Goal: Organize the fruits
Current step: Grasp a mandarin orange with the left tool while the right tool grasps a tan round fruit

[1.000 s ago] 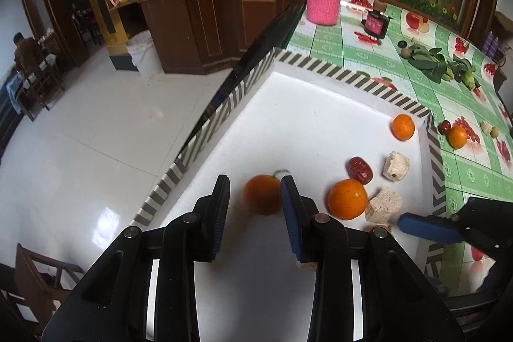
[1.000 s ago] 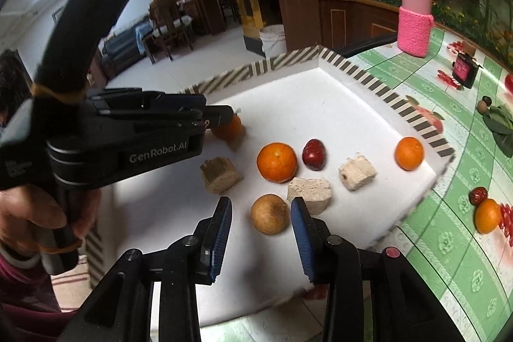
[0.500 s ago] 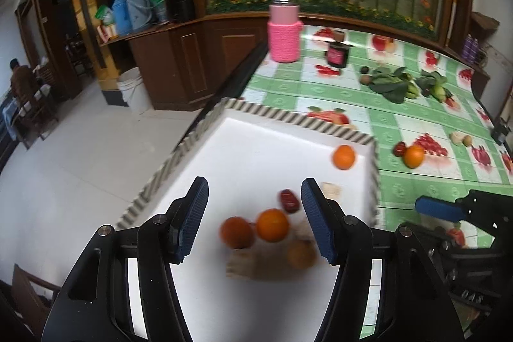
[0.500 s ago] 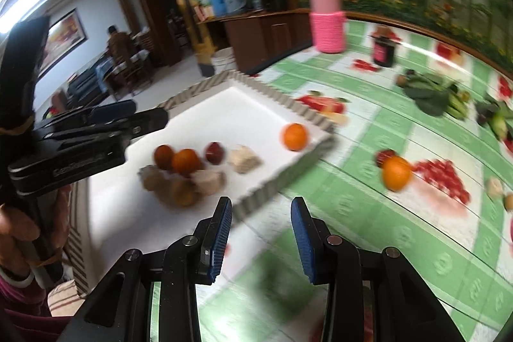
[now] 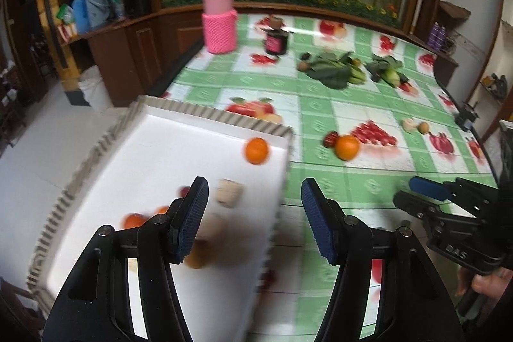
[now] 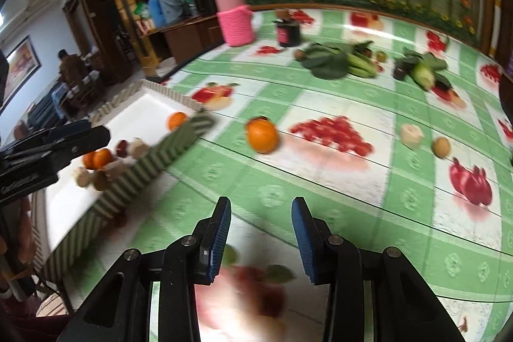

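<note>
A white tray with a striped rim sits on the left of the green tablecloth. It holds several fruits and tan blocks, with one orange apart near its far right corner. Another orange lies on the cloth beside a red date. My left gripper stands open and empty over the tray's right edge. My right gripper hovers over the bare cloth in front of that orange. Its jaws are opening and nothing is between them.
A pink-sleeved jar and a dark jar stand at the back. Leafy greens lie behind the fruit. Two small pale fruits rest at the right. The tray overhangs the table's left edge, and a person sits far off.
My left gripper opened wide, leaving the orange-brown fruit in the tray, and drew back to the right. My right gripper swung from over the tray onto the tablecloth.
</note>
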`<state>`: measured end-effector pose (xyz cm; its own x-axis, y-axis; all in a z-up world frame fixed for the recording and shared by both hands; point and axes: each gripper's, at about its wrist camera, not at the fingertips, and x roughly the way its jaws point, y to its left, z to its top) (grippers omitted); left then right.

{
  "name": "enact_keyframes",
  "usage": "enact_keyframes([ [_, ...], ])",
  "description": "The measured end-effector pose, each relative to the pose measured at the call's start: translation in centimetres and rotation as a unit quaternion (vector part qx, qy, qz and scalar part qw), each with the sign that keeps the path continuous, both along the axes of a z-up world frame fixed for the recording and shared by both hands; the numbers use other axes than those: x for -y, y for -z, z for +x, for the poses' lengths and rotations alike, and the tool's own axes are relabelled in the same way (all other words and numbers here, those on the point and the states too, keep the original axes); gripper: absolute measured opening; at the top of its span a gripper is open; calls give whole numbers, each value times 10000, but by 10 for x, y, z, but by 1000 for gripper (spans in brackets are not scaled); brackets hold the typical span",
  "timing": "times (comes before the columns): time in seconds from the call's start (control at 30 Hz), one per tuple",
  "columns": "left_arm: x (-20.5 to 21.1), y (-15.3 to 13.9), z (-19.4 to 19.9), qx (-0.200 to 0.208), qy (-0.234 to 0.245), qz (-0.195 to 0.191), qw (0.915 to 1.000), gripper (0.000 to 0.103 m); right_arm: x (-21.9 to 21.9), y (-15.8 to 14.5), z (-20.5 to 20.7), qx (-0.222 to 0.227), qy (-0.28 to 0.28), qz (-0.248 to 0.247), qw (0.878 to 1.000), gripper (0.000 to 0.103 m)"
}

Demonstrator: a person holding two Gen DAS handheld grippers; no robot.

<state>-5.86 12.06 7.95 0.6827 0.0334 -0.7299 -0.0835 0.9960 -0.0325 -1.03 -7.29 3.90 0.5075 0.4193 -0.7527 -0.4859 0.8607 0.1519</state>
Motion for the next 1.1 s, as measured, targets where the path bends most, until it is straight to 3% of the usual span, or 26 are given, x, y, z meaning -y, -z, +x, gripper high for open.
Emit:
enact_keyframes([
  [0.27, 39, 11, 22, -258, 361, -211, 9988, 61, 34, 3, 23, -56, 330, -113, 9994, 39],
  [0.5, 68, 17, 54, -392, 442, -364, 9976, 61, 70, -6, 37, 65, 698, -23, 9975, 40],
  [0.83, 91, 39, 89, -584, 377, -304, 9971, 61, 129, 6, 69, -191, 1440, 67, 9894, 41],
  [1.1, 90, 45, 102, -579, 228, -359, 9974, 61, 134, 8, 111, -50, 1586, -450, 9863, 41],
])
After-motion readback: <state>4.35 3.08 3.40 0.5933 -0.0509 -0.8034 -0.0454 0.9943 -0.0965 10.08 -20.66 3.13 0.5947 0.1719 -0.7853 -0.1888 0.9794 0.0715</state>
